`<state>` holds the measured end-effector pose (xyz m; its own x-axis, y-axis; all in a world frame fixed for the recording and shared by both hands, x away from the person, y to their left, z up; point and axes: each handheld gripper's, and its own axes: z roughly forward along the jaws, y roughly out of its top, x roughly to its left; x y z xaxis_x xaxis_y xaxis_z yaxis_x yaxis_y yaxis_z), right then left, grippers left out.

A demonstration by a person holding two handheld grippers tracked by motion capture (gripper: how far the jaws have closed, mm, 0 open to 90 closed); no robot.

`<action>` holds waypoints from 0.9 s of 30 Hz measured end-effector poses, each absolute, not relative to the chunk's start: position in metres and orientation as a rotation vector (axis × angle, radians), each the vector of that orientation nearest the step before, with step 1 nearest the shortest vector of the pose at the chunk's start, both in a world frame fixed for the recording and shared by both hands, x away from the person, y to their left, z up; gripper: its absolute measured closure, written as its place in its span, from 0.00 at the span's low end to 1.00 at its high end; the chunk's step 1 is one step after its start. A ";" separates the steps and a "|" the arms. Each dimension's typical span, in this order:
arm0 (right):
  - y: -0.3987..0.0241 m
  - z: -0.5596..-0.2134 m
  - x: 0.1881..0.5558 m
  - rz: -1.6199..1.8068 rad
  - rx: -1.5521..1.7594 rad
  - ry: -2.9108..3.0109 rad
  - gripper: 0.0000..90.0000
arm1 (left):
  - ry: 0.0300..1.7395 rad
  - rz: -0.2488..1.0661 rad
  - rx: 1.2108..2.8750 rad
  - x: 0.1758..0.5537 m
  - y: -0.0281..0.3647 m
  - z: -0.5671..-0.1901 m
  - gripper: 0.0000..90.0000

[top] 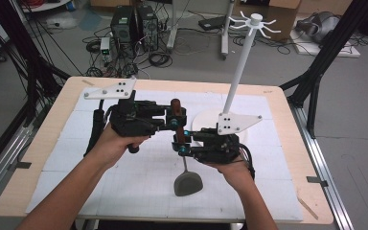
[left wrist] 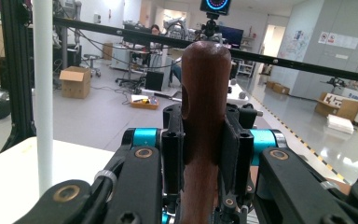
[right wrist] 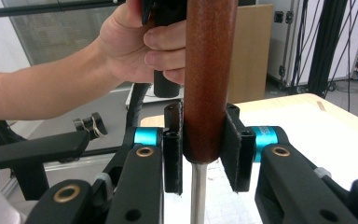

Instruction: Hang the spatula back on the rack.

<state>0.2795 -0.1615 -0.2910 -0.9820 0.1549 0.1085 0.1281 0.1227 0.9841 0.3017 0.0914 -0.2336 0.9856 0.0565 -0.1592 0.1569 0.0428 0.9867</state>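
Note:
A spatula hangs upright over the table, with a brown wooden handle (top: 175, 106), a thin metal shaft (top: 185, 163) and a grey head (top: 188, 183) resting near the white mat. My left gripper (top: 174, 122) is shut on the upper part of the handle (left wrist: 205, 93). Just below it, my right gripper (top: 180, 143) is shut on the handle's lower end (right wrist: 209, 70), and the shaft (right wrist: 198, 196) drops out beneath its jaws. In the right gripper view, the left hand (right wrist: 135, 46) shows above.
A white hook stand rises behind the right gripper, with its round base (top: 202, 123), slanted pole (top: 239, 67) and pronged top (top: 255, 20). The pole (left wrist: 43, 93) stands to the left in the left gripper view. The wooden table edge (top: 287, 143) frames the mat.

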 end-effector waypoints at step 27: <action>-0.190 -0.277 0.283 1.834 0.730 2.092 0.82 | 0.519 0.320 1.532 0.286 0.184 -0.309 0.21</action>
